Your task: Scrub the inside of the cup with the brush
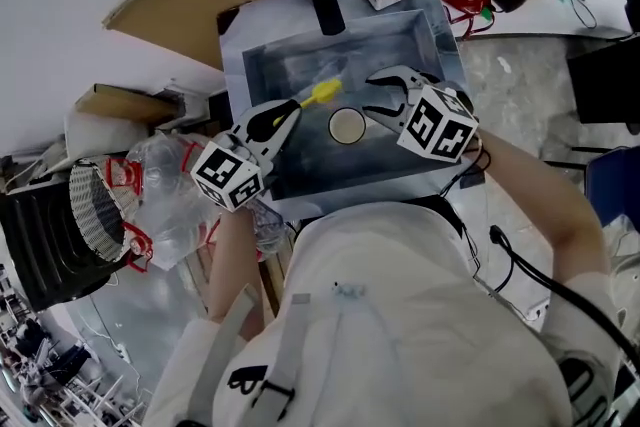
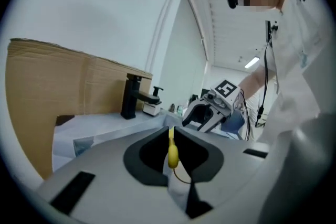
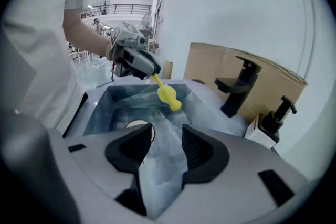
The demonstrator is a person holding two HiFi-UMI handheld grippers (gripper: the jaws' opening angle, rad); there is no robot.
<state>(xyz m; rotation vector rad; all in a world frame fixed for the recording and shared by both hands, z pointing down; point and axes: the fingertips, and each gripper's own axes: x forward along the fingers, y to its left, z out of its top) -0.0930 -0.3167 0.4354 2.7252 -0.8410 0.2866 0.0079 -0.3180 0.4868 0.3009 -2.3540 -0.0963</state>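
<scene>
Left tongs pinch the yellow brush, right tongs gape empty, and the cup sits loose in the sink at the brush's five o'clock; unheld, it may well tip or skid once scrubbed.

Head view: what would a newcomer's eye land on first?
The yellow brush stands out most, pinched in the left gripper over the plastic-lined sink. Just right of it, the white cup sits in the sink, with the right gripper open and empty beside it.
</scene>
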